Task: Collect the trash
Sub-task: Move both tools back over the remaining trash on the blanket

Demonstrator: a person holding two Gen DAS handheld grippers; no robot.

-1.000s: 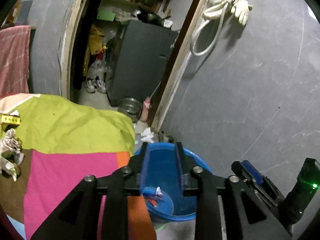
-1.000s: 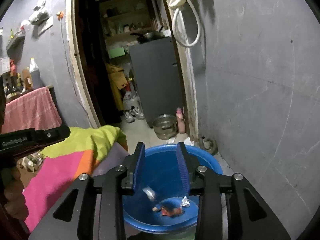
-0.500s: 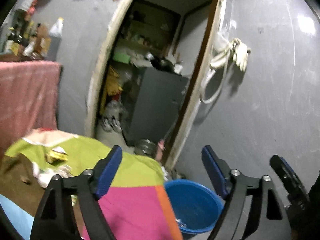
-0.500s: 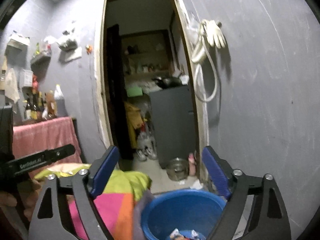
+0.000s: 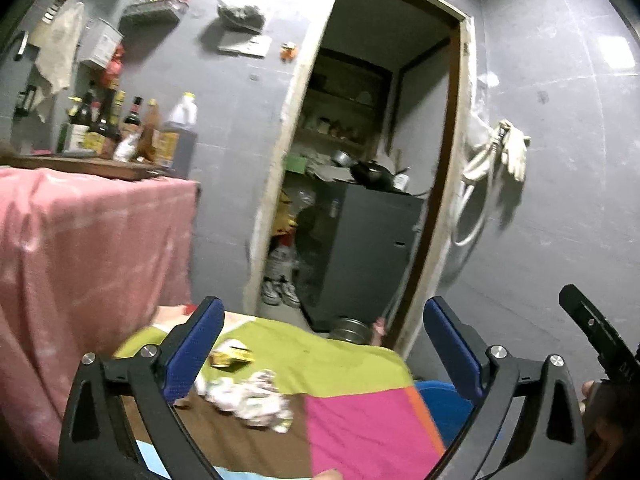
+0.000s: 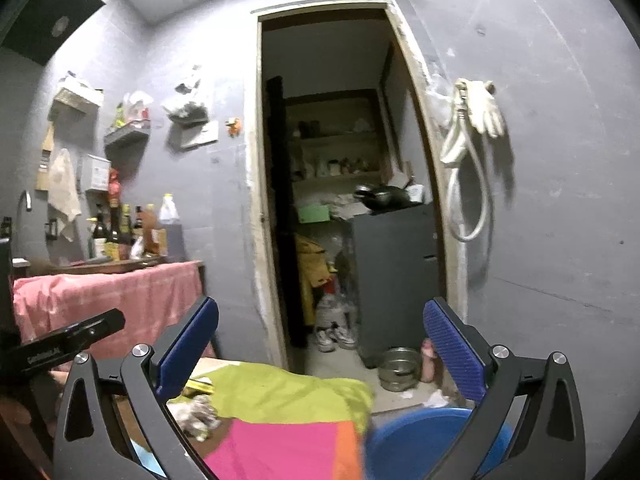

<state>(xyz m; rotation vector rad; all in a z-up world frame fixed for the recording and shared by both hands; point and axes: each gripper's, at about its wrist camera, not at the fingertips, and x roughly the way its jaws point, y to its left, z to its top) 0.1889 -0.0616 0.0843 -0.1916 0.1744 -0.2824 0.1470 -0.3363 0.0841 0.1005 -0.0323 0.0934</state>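
Left wrist view: the left gripper (image 5: 322,344) and the right gripper (image 6: 320,344), jaws just opened wide, empty, above crumpled paper trash (image 5: 250,398) beside a blue basin (image 6: 420,436).

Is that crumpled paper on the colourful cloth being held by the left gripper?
No, the crumpled paper lies loose on the cloth, with the left gripper wide open.

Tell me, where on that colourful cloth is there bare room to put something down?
The pink patch, between the crumpled paper and blue basin, is bare; so is the green stretch toward the doorway. Crowded: around the paper and the yellow packet.
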